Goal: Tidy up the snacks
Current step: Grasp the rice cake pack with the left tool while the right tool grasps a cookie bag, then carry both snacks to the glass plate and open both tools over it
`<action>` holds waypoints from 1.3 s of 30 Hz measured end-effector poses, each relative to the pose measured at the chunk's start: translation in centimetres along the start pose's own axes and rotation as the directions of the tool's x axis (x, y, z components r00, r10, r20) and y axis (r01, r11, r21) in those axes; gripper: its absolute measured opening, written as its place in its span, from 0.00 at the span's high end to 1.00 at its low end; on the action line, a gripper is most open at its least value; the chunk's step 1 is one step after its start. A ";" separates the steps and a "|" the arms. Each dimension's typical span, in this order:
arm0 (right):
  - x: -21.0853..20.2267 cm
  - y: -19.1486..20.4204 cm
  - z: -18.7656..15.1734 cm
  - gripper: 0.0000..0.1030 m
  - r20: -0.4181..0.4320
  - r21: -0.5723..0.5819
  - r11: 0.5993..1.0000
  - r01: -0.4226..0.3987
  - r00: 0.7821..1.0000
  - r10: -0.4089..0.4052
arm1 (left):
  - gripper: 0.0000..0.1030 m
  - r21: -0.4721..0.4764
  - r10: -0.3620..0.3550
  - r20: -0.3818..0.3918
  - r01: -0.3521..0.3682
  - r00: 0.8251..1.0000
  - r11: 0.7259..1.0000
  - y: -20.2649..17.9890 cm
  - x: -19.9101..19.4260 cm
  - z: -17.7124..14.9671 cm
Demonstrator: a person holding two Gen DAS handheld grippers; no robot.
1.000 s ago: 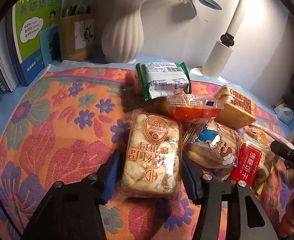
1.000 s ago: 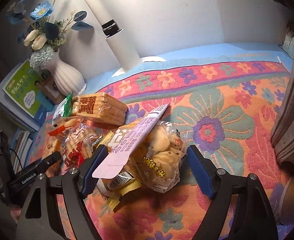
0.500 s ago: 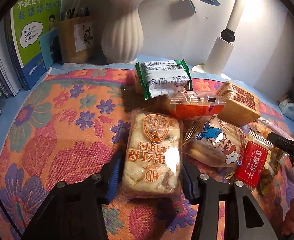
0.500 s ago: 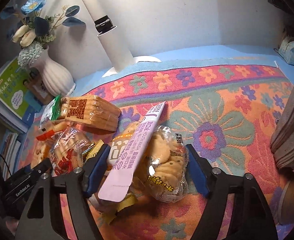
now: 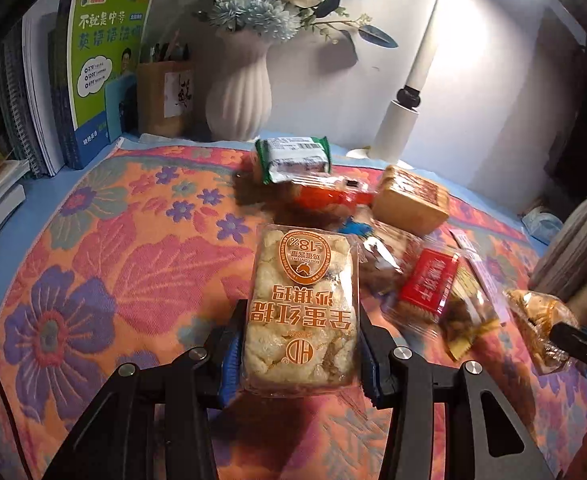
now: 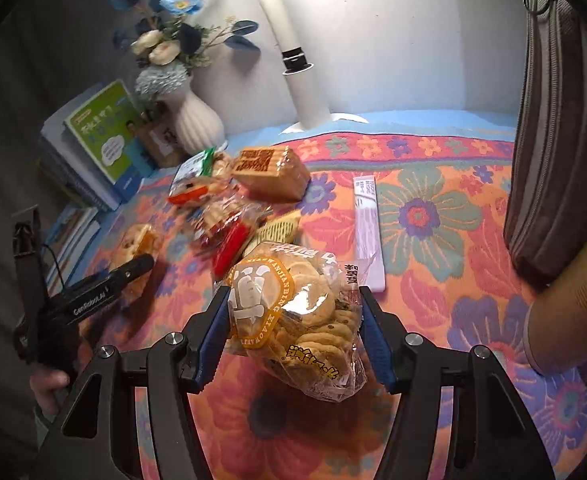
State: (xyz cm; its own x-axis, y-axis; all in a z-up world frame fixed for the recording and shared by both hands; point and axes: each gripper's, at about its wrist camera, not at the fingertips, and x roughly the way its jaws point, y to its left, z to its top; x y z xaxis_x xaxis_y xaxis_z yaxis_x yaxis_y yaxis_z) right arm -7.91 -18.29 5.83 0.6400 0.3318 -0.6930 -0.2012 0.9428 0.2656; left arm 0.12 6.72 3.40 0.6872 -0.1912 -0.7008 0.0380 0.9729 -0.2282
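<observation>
Floral cloth [image 5: 93,264] covered the surface. Left gripper [image 5: 299,346] jaws clamped the egg crisp pack [image 5: 303,308], right gripper [image 6: 293,338] jaws the cookie bag [image 6: 293,312], both lifted; likely light, crushable, best pinched mid-sides.

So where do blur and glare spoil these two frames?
Left wrist view: lamp glare washes out the upper right wall; snack pile right of the held egg crisp pack smears. Right wrist view: the pile behind the cookie bag blurs.
</observation>
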 end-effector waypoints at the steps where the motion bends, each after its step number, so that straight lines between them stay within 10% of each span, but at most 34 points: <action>1: -0.4 0.1 -0.8 0.42 -0.010 -0.028 1.000 0.006 1.000 -0.006 | 0.56 0.004 -0.016 -0.001 0.016 1.000 1.000 -0.5 -0.5 -0.7; 13: -3.1 -3.1 -7.9 0.38 -0.035 -0.100 0.989 0.108 0.993 -0.112 | 0.56 0.097 -0.156 -0.056 0.161 0.986 0.982 -7.9 -2.6 -5.0; 20: -2.8 -4.3 -8.8 0.24 -0.077 0.025 0.999 0.044 0.996 -0.042 | 0.56 0.128 -0.172 -0.081 0.181 0.982 0.975 -9.9 -2.8 -5.8; 26: -3.3 -3.5 -8.9 0.41 -0.035 -0.010 0.996 0.084 0.996 -0.084 | 0.56 0.168 -0.184 -0.086 0.196 0.979 0.966 -11.5 -3.4 -6.1; 39: -11.1 -7.9 -7.9 0.44 0.100 0.087 0.989 0.119 0.987 -0.127 | 0.56 0.259 -0.298 -0.091 0.312 0.950 0.914 -19.9 -5.4 -5.5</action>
State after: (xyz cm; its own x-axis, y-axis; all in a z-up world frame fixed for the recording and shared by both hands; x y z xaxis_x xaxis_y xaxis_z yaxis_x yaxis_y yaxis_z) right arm -19.33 -29.18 6.14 0.7313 0.2042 -0.6507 -0.0586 0.9694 0.2383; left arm -8.35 -12.30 8.05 0.5754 -0.4836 -0.6596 0.4370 0.8635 -0.2519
